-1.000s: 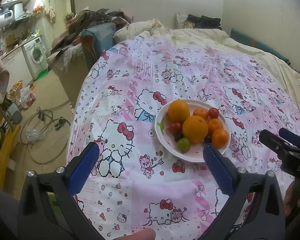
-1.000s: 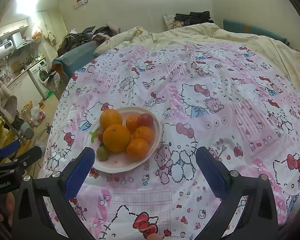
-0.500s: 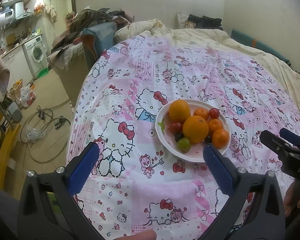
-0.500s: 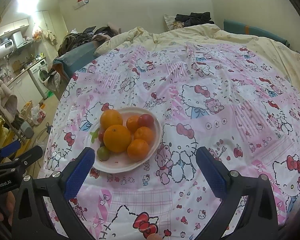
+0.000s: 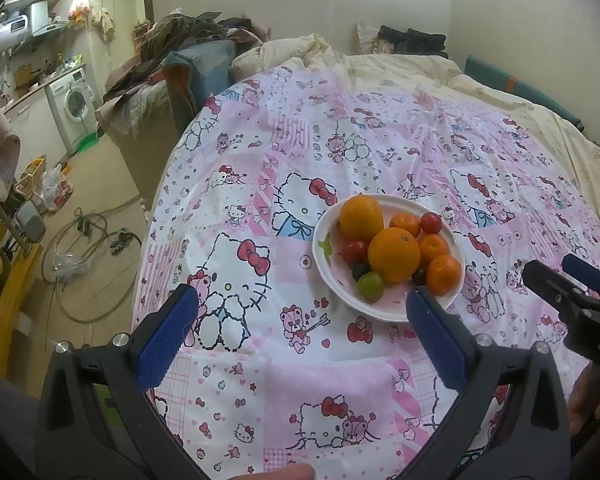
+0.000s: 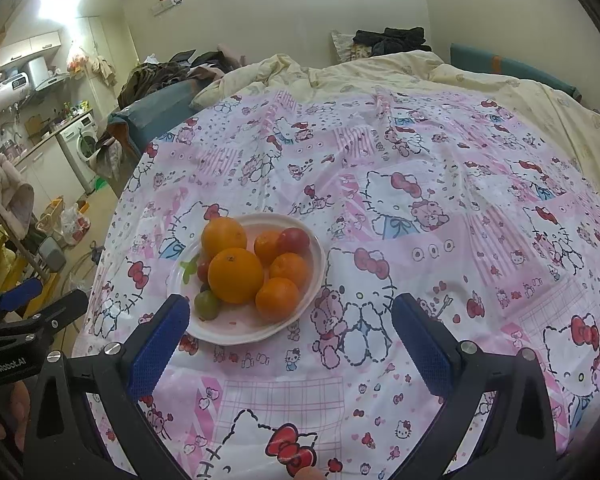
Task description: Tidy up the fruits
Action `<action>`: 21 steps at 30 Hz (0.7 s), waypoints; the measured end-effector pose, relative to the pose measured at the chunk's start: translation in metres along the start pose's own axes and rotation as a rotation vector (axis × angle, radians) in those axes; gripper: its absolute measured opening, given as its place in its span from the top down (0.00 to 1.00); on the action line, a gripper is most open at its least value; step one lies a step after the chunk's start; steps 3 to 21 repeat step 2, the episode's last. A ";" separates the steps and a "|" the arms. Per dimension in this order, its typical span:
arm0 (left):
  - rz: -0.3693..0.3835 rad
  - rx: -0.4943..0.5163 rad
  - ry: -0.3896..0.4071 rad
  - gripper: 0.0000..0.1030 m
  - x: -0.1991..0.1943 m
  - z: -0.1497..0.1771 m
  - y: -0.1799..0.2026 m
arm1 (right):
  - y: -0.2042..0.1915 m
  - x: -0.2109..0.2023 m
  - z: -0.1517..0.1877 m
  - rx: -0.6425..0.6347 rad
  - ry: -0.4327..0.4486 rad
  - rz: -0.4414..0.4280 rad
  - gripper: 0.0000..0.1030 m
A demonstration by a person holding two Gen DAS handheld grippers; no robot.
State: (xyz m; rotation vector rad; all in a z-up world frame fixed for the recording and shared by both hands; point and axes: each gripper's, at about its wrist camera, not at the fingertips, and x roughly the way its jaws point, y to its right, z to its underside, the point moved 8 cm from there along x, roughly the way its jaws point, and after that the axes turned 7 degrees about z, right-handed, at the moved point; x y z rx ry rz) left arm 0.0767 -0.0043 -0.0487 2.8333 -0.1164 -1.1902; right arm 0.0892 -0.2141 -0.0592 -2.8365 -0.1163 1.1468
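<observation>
Blue-padded, my left gripper (image 5: 302, 312) hangs with jaws spread wide, empty. Just ahead to its right sits the white plate (image 5: 332, 280) of fruits (image 5: 394, 249) on the bed (image 5: 380, 152). My right gripper (image 6: 290, 318), equally released, has the plate ahead-left.

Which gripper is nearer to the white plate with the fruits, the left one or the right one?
Left, narrowly. The left gripper has one fingertip over the near rim of the white plate. The right gripper also overlaps the rim but aims beside it.
</observation>
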 end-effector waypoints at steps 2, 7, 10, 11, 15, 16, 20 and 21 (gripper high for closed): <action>0.000 0.000 0.003 0.00 0.000 0.000 0.001 | 0.000 0.000 0.000 -0.002 0.000 -0.001 0.00; 0.000 0.000 0.003 0.00 0.000 0.000 0.001 | 0.000 0.000 0.000 -0.002 0.000 -0.001 0.00; 0.000 0.000 0.003 0.00 0.000 0.000 0.001 | 0.000 0.000 0.000 -0.002 0.000 -0.001 0.00; 0.000 0.000 0.003 0.00 0.000 0.000 0.001 | 0.000 0.000 0.000 -0.002 0.000 -0.001 0.00; 0.000 0.000 0.003 0.00 0.000 0.000 0.001 | 0.000 0.000 0.000 -0.002 0.000 -0.001 0.00; 0.000 0.000 0.003 0.00 0.000 0.000 0.001 | 0.000 0.000 0.000 -0.002 0.000 -0.001 0.00; 0.000 0.000 0.003 0.00 0.000 0.000 0.001 | 0.000 0.000 0.000 -0.002 0.000 -0.001 0.00; 0.000 0.000 0.003 0.00 0.000 0.000 0.001 | 0.000 0.000 0.000 -0.002 0.000 -0.001 0.00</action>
